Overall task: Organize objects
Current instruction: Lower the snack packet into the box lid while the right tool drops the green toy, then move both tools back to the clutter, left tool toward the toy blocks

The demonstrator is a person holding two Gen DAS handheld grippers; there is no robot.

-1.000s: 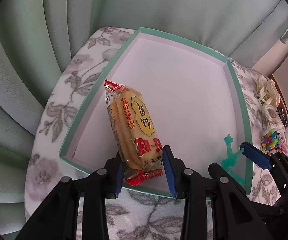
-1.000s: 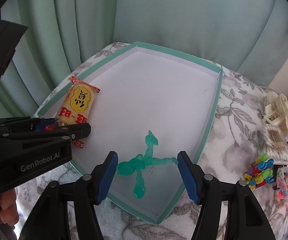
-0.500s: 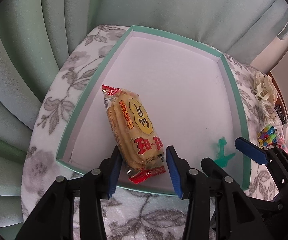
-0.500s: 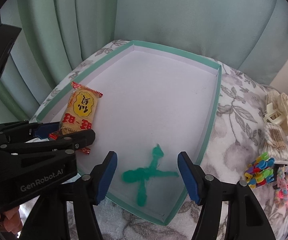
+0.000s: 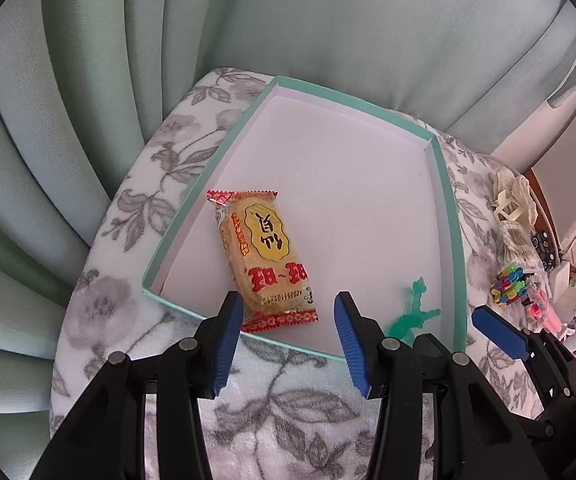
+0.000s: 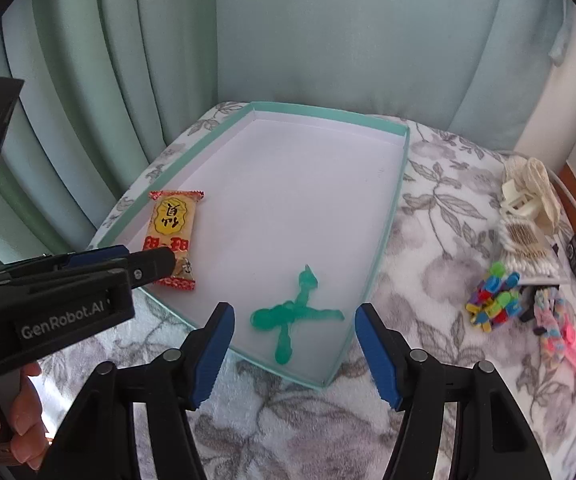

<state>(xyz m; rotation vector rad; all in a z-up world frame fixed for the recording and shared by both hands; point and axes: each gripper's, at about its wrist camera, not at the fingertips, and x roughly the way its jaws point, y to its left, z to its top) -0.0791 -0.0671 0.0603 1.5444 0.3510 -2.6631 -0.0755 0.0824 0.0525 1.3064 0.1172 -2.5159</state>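
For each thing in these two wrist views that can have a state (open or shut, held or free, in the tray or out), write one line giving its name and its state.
Left gripper: jaws open, holding nothing.
Right gripper: jaws open, holding nothing.
Snack packet: free, lying flat inside the tray.
Green figure: free, lying flat inside the tray.
Tray: open-topped, on the floral cloth.
Coloured clips: outside the tray, on the cloth.

Left gripper [image 5: 290, 334] is spread wide over the near edge of the teal-rimmed box [image 5: 450, 216], with the snack packet [image 5: 266, 256] lying flat inside, free of both pads. Green toy figure [image 5: 412, 314] sits nearby, partly hidden, possibly behind the right gripper's [image 5: 444, 340] finger.
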